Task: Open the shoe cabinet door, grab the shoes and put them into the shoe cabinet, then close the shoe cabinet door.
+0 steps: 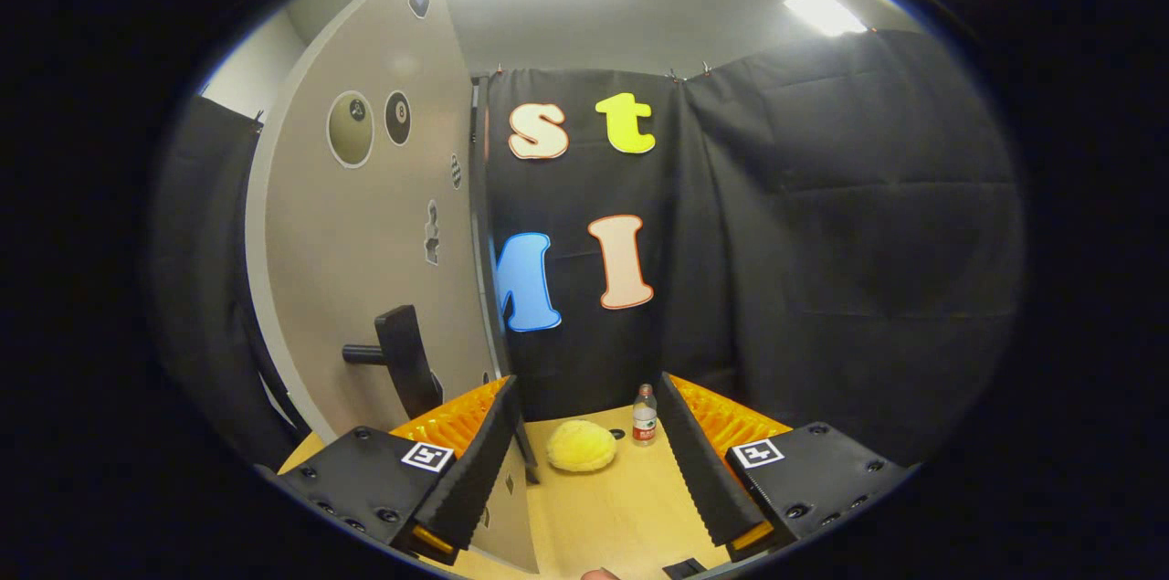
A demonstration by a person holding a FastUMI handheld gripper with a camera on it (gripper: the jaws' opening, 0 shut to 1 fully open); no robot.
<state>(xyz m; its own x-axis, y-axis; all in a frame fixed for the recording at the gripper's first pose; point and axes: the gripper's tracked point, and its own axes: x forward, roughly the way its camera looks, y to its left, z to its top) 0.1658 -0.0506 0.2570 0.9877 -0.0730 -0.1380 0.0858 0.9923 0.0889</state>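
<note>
My gripper (587, 390) is open, its two fingers spread wide with nothing between them. A fluffy yellow shoe (582, 446) lies on the light wooden tabletop (621, 507), ahead of the fingers and in line with the gap between them. To the left stands the beige shoe cabinet door (365, 251), seen at a steep angle and decorated with round stickers. Its black handle (402, 361) juts out just above and beyond my left finger (475, 461). The door's right edge (477, 233) runs down behind that finger. I cannot tell how far the door is swung.
A small clear bottle with a red label (645, 416) stands on the table just right of the shoe, close to my right finger (703, 461). Black cloth (822, 242) walls the booth behind and to the right.
</note>
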